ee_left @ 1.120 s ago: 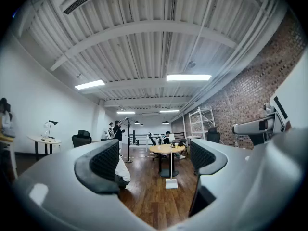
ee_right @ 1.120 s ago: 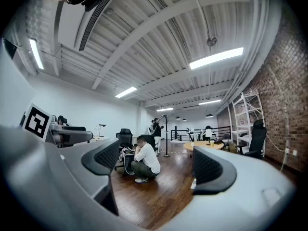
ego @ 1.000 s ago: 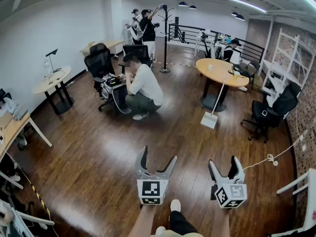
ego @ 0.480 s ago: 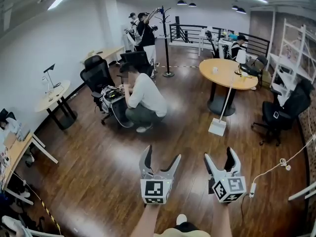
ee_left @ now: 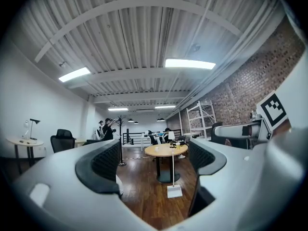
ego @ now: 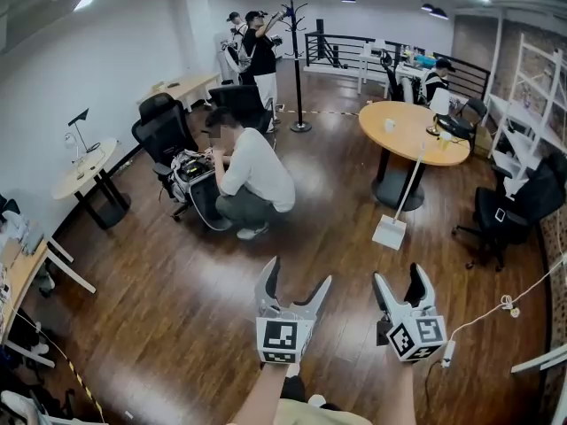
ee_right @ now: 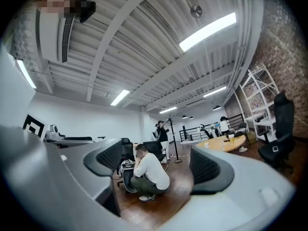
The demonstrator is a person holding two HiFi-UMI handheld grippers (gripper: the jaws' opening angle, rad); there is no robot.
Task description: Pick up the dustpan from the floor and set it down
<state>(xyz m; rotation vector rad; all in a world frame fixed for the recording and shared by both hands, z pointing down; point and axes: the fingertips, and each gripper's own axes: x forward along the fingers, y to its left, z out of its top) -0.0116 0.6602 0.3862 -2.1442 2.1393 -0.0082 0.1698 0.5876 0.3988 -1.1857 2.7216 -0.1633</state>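
The dustpan (ego: 390, 232) is white with a long upright handle and stands on the wooden floor beside the round table, well ahead of both grippers. It also shows between the jaws in the left gripper view, as the far-off dustpan (ee_left: 174, 191). My left gripper (ego: 298, 277) is held level over the floor, jaws open and nothing between them; in its own view the left gripper (ee_left: 154, 162) frames the table. My right gripper (ego: 400, 279) is beside it, open and empty. The right gripper (ee_right: 156, 165) looks toward a crouching person.
A person (ego: 252, 180) crouches by black office chairs (ego: 164, 131) ahead on the left. The round wooden table (ego: 412, 131) stands behind the dustpan, with a black chair (ego: 514, 211) at right. A white cable (ego: 496, 306) lies on the floor at right. More people stand at the back.
Both grippers have travelled forward across the floor side by side. The dustpan, the table and the crouching person now look nearer. Both jaws stay open and empty.
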